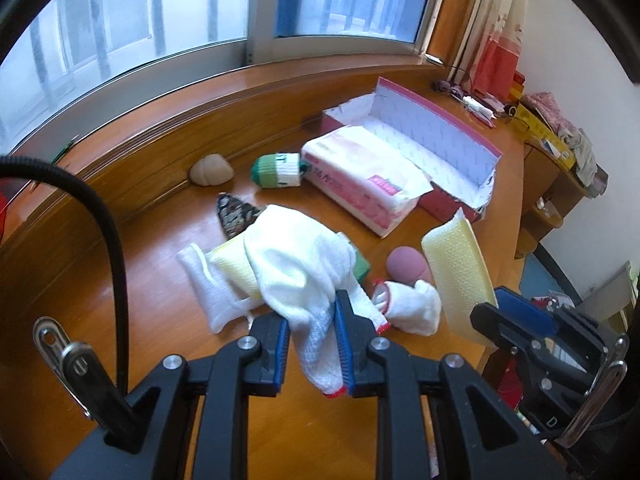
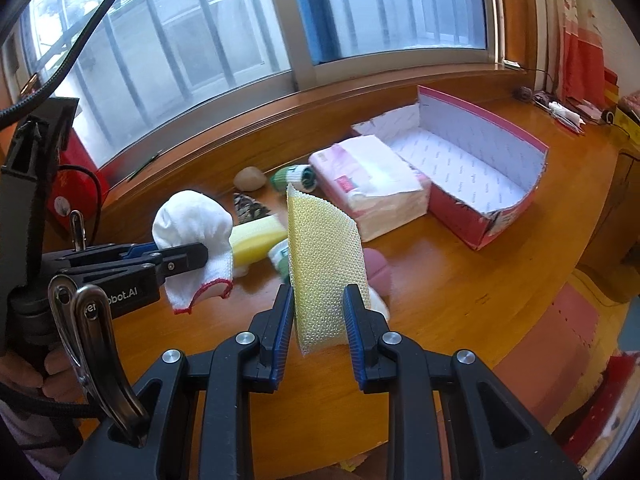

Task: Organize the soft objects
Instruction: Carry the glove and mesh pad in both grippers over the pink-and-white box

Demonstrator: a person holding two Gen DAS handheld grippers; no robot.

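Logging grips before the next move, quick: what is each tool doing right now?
Left tool: shut on the white glove, lifted off the table.
Right tool: shut on the yellow sponge cloth, held upright.

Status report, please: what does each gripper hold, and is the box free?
Left gripper shut on white glove. Right gripper shut on yellow sponge cloth. Pink box open, nothing visible inside; tissue pack beside its near end.

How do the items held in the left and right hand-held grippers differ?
The white glove in the left hand-held gripper is limp knit with a red-trimmed cuff, drooping. The yellow sponge cloth in the right hand-held gripper is a textured flat sheet standing upright. Both are soft and clamped off the table.
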